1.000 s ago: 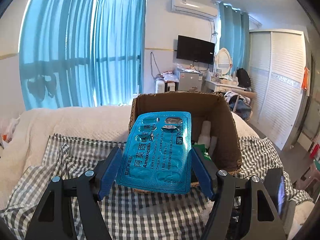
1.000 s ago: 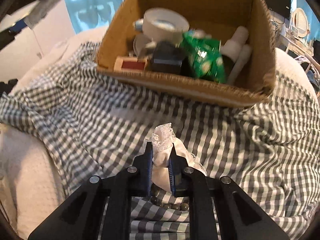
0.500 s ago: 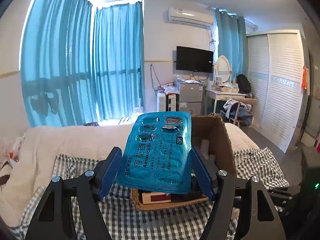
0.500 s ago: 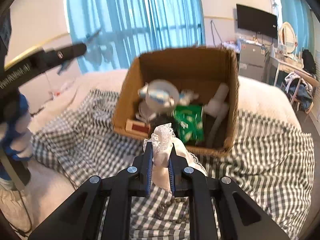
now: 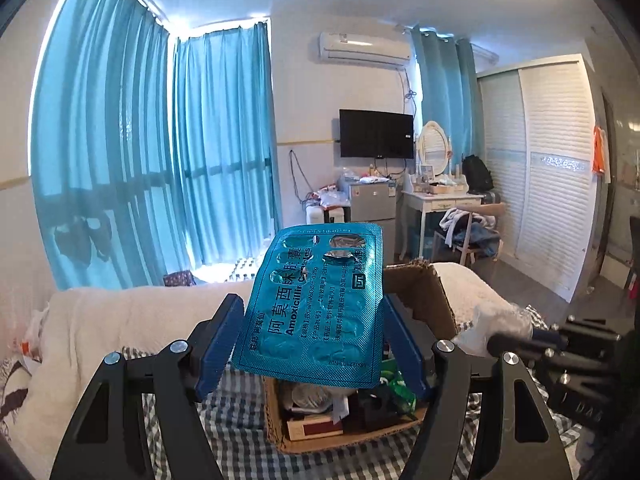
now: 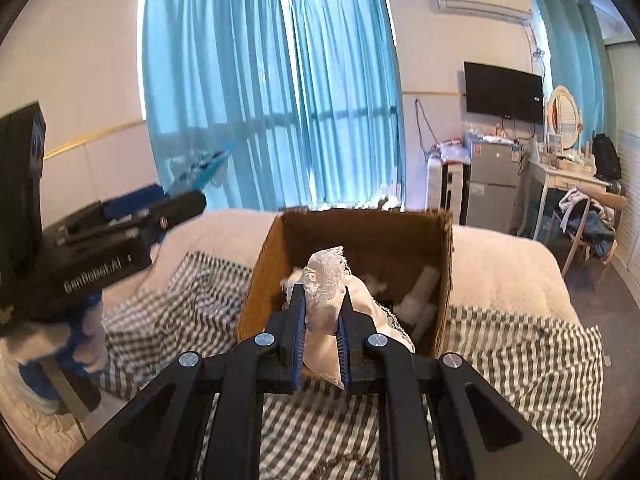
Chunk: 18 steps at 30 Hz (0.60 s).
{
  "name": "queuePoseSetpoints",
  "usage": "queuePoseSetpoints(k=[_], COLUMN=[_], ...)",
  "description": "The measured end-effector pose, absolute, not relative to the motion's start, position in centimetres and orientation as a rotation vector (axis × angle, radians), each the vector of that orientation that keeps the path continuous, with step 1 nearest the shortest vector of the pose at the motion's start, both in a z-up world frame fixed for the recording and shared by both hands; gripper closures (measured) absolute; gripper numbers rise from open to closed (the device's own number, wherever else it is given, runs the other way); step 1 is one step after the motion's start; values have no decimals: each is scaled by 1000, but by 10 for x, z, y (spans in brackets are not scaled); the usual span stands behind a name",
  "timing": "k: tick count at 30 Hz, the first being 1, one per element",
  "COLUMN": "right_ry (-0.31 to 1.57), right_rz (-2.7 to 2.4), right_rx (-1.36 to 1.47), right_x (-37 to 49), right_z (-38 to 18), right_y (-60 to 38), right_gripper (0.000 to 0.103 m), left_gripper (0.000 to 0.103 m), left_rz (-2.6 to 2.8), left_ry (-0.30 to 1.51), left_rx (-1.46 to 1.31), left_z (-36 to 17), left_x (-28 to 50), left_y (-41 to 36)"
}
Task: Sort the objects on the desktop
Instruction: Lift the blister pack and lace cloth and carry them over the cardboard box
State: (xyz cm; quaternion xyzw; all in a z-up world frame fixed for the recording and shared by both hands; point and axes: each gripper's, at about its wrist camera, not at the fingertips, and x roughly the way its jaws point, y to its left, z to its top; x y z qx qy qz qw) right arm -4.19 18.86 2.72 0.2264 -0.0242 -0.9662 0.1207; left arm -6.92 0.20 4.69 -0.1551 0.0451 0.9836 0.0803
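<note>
Left wrist view
Your left gripper (image 5: 312, 332): its blue ridged fingers stand wide apart, clamped on the two long edges of a pill sheet.
Pill sheet (image 5: 316, 300): a flat, glossy teal foil rectangle with rounded corners, bubbled with capsule pockets; two pockets near the top are torn to silver. It is held tilted in the air above the box.
Box (image 5: 420, 292): open brown cardboard with rough edges, sitting on a grey-and-white checked cloth (image 5: 240, 412) over a nubbly cream blanket (image 5: 132, 312). Small items fill it.

Right wrist view
Your right gripper (image 6: 322, 312): nearly closed, pinching a soft pouch.
Pouch (image 6: 326, 292): cream fabric, gathered at the neck with a frilly lace edge, held in front of the box (image 6: 264, 264) opening.
Your left gripper (image 6: 176, 204): at the left, black and boxy, holding the teal sheet.
</note>
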Motion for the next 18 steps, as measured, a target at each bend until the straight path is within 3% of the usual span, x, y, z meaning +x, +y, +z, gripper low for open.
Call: queuePoseSetpoints(k=[9, 18], right_ry=[-45, -66], right_rz=[-2841, -2855], right_rx=[565, 603], right_x=[-75, -126], right_z=[44, 15], right_y=[190, 193], right_gripper=[91, 90], left_gripper=[31, 31], left_rz=[2933, 2906], left_ry=[166, 134], left_rx=[-481, -599], left_z=[34, -8], left_x=[-96, -142], left_y=[7, 5])
